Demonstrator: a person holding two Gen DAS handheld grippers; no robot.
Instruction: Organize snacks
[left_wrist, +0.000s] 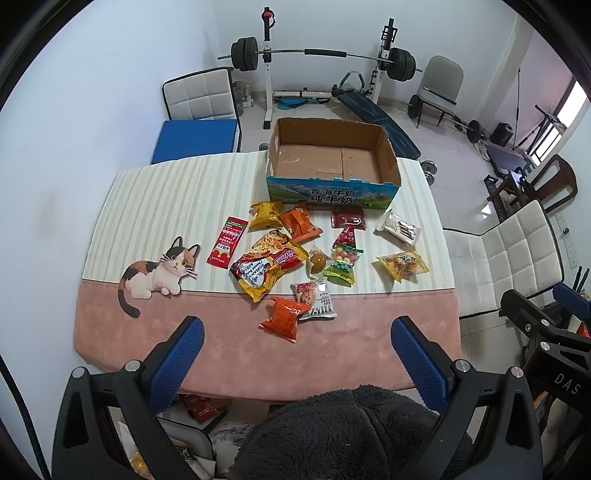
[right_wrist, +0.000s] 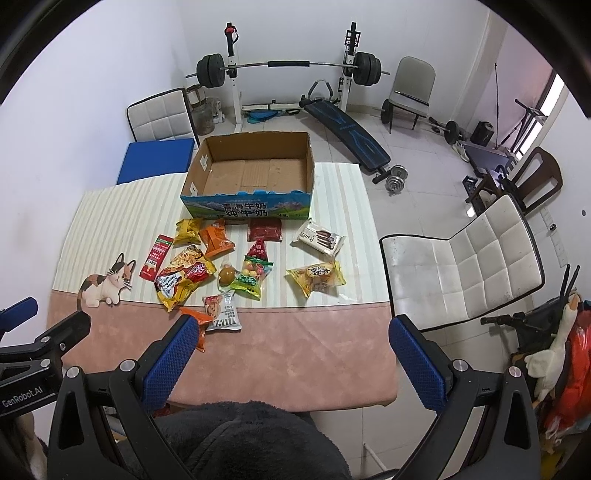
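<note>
Two hand-held grippers, left (left_wrist: 297, 332) and right (right_wrist: 291, 328), hover spread wide and empty over the table's (left_wrist: 236, 354) near edge.

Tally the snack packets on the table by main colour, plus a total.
Red: 3 (long sachet, dark flat packet, small triangular packet)
Yellow: 3 (small bag, big noodle bag, pastry pack)
Orange: 2 (far bag, near bag)
White: 2 (biscuit pack, near pack)
Green: 1 (candy bag)
Clear: 1 (egg pack)
Total: 12, none in the box.
</note>
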